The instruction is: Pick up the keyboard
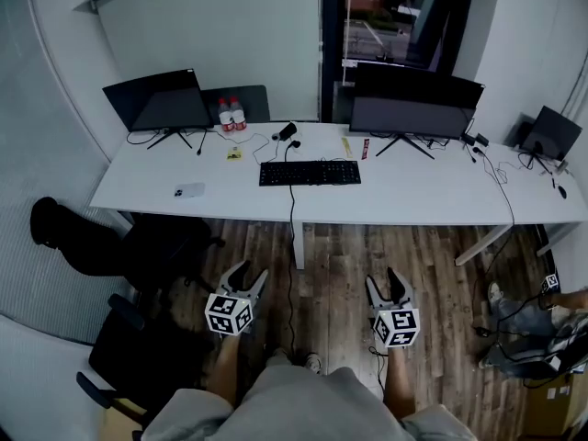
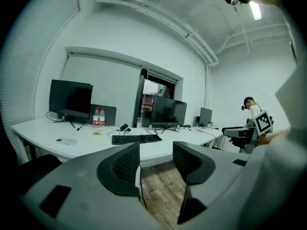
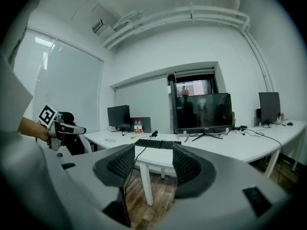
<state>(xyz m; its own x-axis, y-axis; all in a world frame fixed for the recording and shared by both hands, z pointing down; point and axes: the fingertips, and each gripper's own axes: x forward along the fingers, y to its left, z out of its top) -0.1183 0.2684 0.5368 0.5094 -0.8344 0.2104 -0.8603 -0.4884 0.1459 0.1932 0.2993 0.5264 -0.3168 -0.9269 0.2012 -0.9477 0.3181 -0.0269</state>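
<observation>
So the black, flat, rectangular keyboard [image 1: 310,173] is sitting on the long white tabletop [image 1: 413,196], a bit above the middle of the head view. Its long axis runs left to right, parallel to the front edge of the tabletop. Both your claws are way down in the lower part of the frame over the wood floor, well apart from the tabletop. The left claw [image 1: 250,278] is below the keyboard's left end and the right claw [image 1: 386,283] is just past its right end, so I'd say neither one is really nearer. Each claw has its jaws spread with nothing between them, just floor and tabletop showing through the gap. Both point roughly level toward the tabletop, side by side. My guess is you've got to walk straight up-frame first, then come at the two short ends.
</observation>
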